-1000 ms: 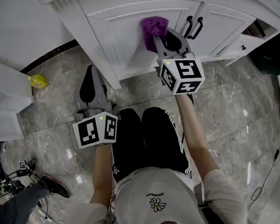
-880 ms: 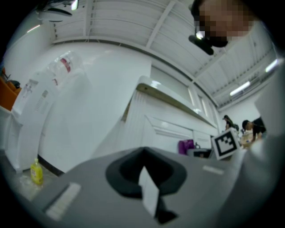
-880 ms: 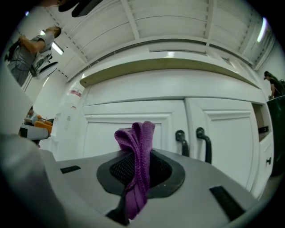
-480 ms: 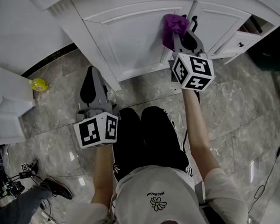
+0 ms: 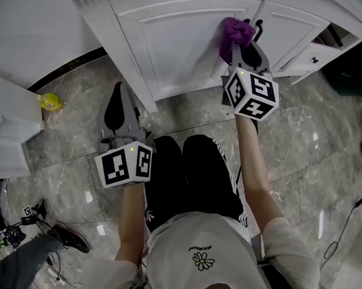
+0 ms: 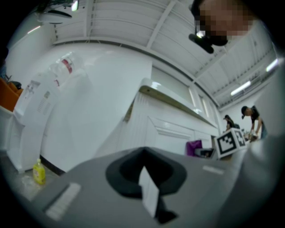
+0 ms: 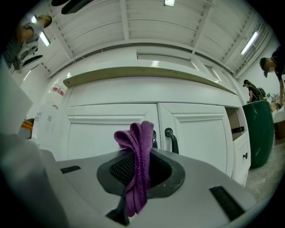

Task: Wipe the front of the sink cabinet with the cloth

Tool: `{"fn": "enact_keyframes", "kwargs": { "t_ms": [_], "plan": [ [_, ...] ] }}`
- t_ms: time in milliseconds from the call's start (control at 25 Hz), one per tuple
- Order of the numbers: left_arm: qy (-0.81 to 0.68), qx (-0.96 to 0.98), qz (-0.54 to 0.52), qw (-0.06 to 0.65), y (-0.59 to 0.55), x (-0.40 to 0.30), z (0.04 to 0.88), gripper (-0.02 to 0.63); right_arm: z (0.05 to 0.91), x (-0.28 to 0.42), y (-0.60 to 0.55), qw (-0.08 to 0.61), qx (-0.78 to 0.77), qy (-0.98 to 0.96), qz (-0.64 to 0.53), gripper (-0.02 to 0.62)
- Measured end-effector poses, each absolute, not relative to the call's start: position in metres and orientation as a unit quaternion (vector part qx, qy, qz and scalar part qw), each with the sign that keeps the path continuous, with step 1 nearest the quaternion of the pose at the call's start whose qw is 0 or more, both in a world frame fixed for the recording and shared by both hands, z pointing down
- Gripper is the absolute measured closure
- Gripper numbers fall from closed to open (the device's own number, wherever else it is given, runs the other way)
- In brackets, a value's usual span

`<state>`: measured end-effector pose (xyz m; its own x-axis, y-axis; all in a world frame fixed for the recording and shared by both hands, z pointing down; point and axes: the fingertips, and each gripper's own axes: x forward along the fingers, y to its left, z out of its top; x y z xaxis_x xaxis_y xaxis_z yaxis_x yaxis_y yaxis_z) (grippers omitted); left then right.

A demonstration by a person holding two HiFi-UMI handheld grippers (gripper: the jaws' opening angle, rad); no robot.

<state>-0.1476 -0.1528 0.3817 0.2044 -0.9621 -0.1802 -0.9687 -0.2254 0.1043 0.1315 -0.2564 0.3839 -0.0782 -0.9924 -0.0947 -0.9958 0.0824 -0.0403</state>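
Closest to me, my legs in black trousers (image 5: 189, 177) are showing over the grey marble floor (image 5: 304, 151). The left gripper (image 5: 121, 92) is hanging low by my left knee, well apart from the cabinet, with its jaws pressed together and nothing between them. It is pointing toward the corner where the cabinet meets a white wall.

Farther forward, the right gripper (image 5: 239, 41) is reaching out at arm's length and clamping a purple cloth (image 5: 234, 30). In the right gripper view, the cloth (image 7: 137, 153) is standing up in folds between the jaws, with its top bunching above them.

The cloth is sitting at the front of the white sink cabinet (image 5: 175, 43), at the right edge of the left door and just beside the black handles (image 5: 258, 27). I cannot tell whether the fabric is touching the door. Off to the left, a small yellow bottle (image 5: 50, 102) is resting on the floor near the wall. To the right of the cabinet, a dark green bin (image 7: 258, 133) is standing.
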Motion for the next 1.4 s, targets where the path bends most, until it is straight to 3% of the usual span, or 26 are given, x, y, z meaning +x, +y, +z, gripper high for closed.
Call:
{"fn": "enact_keyframes", "kwargs": {
  "t_ms": [160, 320, 640, 1040, 1400],
  "plan": [
    [0.624, -0.775, 0.099, 0.018, -0.151, -0.152, 0.383, 0.601, 0.38, 0.095, -0.244, 0.07, -0.629, 0.774, 0.029, 0.541],
    [0.63, -0.77, 0.097, 0.017, -0.148, -0.159, 0.386, 0.601, 0.381, 0.014, -0.224, 0.102, -0.521, 0.847, 0.017, 0.541],
    [0.651, -0.754, 0.087, 0.017, -0.143, -0.175, 0.396, 0.601, 0.433, -0.102, -0.206, 0.07, -0.4, 0.914, 0.001, 0.541],
    [0.65, -0.756, 0.081, 0.01, -0.145, -0.168, 0.406, 0.601, 0.458, -0.105, -0.227, 0.047, -0.408, 0.912, -0.002, 0.541],
    [0.641, -0.763, 0.077, 0.007, -0.15, -0.153, 0.409, 0.601, 0.467, -0.037, -0.249, 0.052, -0.466, 0.883, -0.003, 0.54]
  ]
}}
